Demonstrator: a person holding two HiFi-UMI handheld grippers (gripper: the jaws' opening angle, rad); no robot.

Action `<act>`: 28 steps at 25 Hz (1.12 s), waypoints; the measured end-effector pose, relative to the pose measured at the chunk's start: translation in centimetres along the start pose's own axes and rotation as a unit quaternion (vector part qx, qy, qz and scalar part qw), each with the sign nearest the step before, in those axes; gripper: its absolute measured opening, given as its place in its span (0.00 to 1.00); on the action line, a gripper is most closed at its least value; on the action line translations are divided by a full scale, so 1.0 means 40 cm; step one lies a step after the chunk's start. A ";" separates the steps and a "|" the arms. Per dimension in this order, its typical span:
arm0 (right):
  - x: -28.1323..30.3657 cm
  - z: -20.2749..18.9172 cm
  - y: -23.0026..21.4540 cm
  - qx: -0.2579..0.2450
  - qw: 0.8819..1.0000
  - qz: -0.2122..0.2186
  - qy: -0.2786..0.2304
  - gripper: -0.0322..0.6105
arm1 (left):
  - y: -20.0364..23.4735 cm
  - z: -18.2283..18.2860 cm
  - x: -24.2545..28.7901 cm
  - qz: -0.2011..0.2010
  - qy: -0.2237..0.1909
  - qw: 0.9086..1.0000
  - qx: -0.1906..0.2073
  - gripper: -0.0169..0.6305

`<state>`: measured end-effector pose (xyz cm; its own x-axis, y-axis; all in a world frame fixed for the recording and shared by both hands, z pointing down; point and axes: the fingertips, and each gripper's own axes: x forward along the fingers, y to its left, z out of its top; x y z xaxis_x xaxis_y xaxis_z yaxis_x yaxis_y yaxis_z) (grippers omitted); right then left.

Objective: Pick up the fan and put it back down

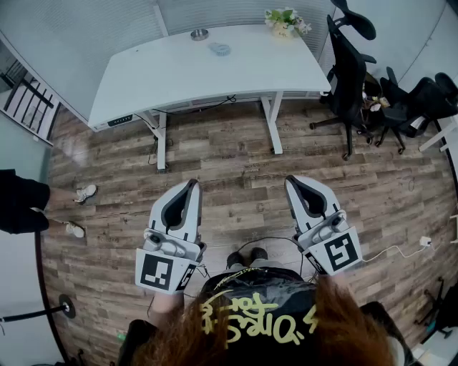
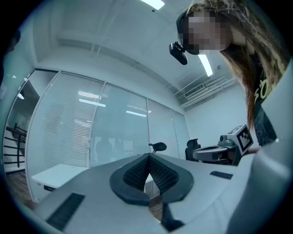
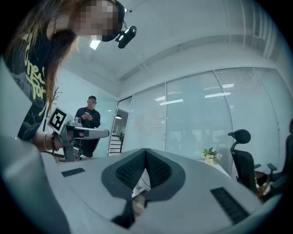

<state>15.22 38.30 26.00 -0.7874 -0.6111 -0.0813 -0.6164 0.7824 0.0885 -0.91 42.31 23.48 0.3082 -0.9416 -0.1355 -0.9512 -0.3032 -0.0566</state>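
On the white desk (image 1: 172, 75) at the far side lies a small pale blue object (image 1: 220, 48) that may be the fan; it is too small to tell for sure. My left gripper (image 1: 194, 184) and right gripper (image 1: 290, 180) hang side by side over the wooden floor, well short of the desk. Both point forward, with their jaws together and nothing between them. The left gripper view shows its dark ribbed pads (image 2: 137, 172) meeting at the tip (image 2: 149, 156). In the right gripper view the pads (image 3: 130, 169) touch at the tip (image 3: 145, 151) in the same way.
A round grey dish (image 1: 200, 33) and a pot of flowers (image 1: 285, 20) also sit on the desk. Black office chairs (image 1: 349, 71) (image 1: 415, 104) stand at the right. A person in black (image 3: 90, 119) stands at the left. A cable and white plug (image 1: 425, 241) lie on the floor.
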 end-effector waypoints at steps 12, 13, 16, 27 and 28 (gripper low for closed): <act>-0.003 0.006 0.008 -0.004 1.000 0.010 0.003 0.05 | -0.010 0.007 -0.007 0.002 -0.001 1.000 0.008 0.01; -0.005 0.006 0.005 -0.003 1.000 0.009 0.003 0.05 | -0.014 0.008 -0.006 0.001 0.000 1.000 0.009 0.01; -0.012 0.010 0.003 0.006 1.000 0.008 -0.001 0.05 | -0.027 0.009 -0.007 -0.003 0.003 1.000 0.019 0.01; -0.036 0.026 -0.053 0.059 0.996 -0.044 -0.056 0.54 | -0.010 0.026 -0.022 0.030 -0.023 0.999 -0.015 0.62; -0.039 0.026 -0.064 0.050 0.996 -0.056 -0.056 0.57 | 0.000 0.035 -0.022 0.040 -0.032 0.999 -0.016 0.68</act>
<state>18.04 37.35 24.85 -0.7048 -0.6818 -0.1959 -0.6913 0.7221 -0.0258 -1.16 43.35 22.22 0.2306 -0.9521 -0.2007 -0.9724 -0.2331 -0.0115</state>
